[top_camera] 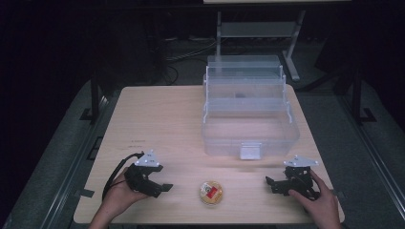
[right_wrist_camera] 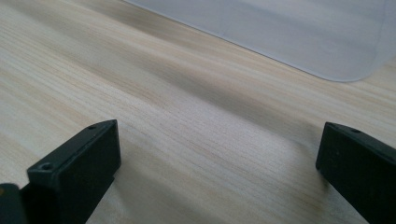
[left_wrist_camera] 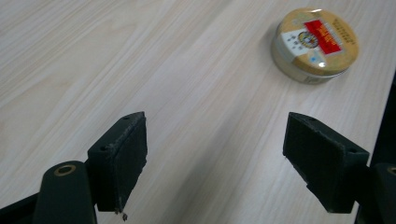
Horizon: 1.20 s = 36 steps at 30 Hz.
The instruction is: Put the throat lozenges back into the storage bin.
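A small round tin with a gold, red and white lid lies on the wooden table near its front edge, between my two grippers. My left gripper rests to its left, held by a hand, open and empty. From the left gripper view the tin sits ahead and to the right of the wide-apart jaws. To the right of the tin, my right gripper is also open and empty, jaws pointing left. A clear plastic tiered box stands open behind the tin; its corner shows in the right gripper view.
The box has stepped trays and a front latch. A dark small item lies in an upper tray. Bare tabletop stretches left of the box. Beyond the table are dark floor, cables and a metal stand.
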{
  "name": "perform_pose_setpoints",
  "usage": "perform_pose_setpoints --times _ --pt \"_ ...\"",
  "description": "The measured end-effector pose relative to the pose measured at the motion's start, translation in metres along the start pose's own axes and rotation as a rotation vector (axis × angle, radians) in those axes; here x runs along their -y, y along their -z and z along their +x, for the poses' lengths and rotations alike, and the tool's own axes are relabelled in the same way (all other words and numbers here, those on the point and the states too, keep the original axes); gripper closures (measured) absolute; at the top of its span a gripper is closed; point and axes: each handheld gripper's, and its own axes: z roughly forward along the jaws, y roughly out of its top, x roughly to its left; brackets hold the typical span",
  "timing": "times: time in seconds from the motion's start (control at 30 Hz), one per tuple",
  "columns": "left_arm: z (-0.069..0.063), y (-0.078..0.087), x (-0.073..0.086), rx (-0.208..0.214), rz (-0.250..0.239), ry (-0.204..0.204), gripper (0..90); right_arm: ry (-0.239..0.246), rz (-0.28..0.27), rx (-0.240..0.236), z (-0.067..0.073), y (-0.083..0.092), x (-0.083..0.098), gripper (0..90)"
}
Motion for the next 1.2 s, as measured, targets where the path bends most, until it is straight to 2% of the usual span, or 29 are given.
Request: perform_pose_setpoints --times 0.17,0.73,1.0,1.2 --pt "-0.011 -0.008 -0.016 0.038 0.003 -0.039 20.9 0.0 0.0 0.0 0.0 0.0 0.0 0.0" --pt "-0.037 -0.033 -0.044 0.118 0.049 -0.137 20.7 0.001 0.0 0.0 0.0 0.0 0.0 0.0" --pt "-0.044 -0.041 -0.05 0.136 0.073 -0.16 20.7 0.001 0.0 0.0 0.0 0.0 0.0 0.0" --pt "-0.047 -0.044 -0.056 0.142 0.095 -0.193 20.7 0.0 0.0 0.0 0.0 0.0 0.0 0.0"
